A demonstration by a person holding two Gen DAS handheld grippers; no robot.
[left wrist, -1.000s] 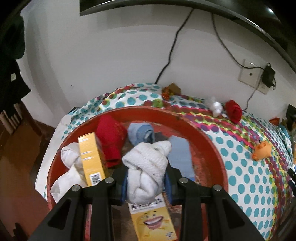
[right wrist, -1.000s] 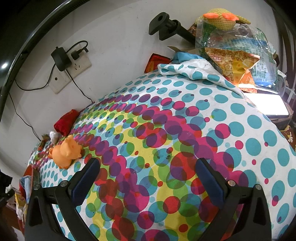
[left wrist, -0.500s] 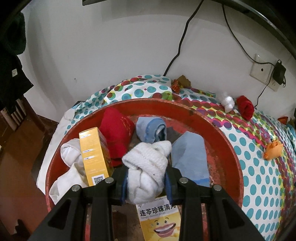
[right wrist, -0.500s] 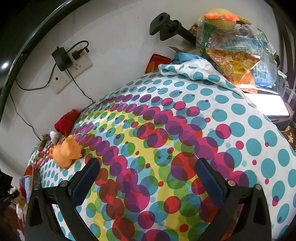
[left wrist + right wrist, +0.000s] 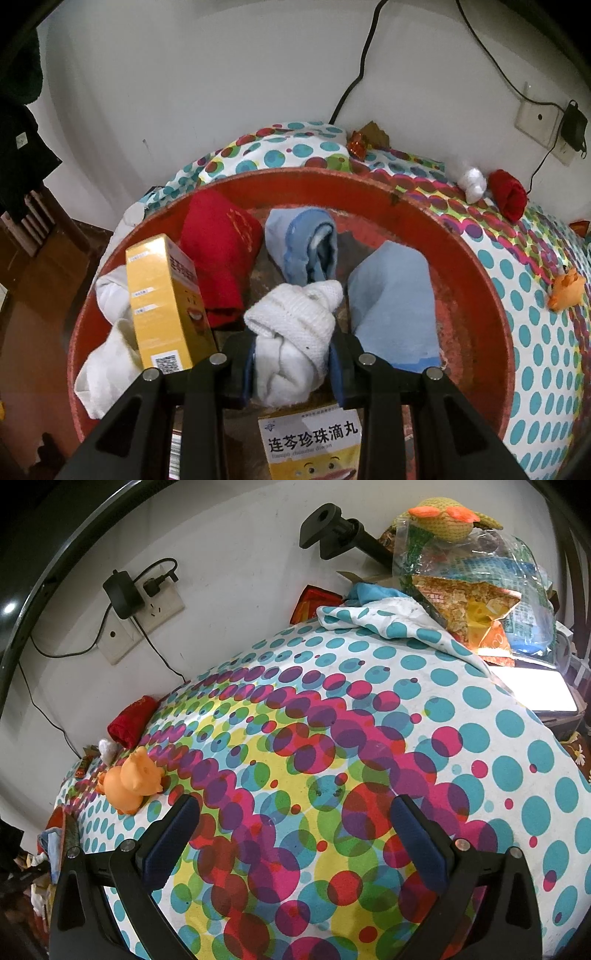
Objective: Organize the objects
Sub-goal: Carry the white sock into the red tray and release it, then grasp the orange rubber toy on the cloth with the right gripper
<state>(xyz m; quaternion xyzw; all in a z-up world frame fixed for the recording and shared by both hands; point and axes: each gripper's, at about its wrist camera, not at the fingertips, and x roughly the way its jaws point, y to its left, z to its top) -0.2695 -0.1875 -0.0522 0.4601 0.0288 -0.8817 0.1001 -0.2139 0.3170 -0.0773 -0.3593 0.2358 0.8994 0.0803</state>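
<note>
the left gripper (image 5: pixel 291 363) has its jaws clamped on a white sock (image 5: pixel 291 332), held over the red basin (image 5: pixel 476 295) among a red sock (image 5: pixel 218 254), blue socks (image 5: pixel 391 306) and a yellow box (image 5: pixel 166 306). the right gripper (image 5: pixel 291 834) hovers with jaws wide and empty above the dotted cloth (image 5: pixel 332 738), near an orange toy (image 5: pixel 131 779).

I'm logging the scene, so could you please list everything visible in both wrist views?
Basin: one, red, on the spotted cloth.
White sock bundle: one, clamped over the basin.
Socks in the basin: red, two blue, white.
Medicine boxes: two, yellow; upright, flat.
Toy: one, orange, on the cloth.
Red sock and white bundle: near the wall.
Bags: far corner.
Left gripper: shut on the bundle.
Right gripper: open, nothing between its fingers.
</note>
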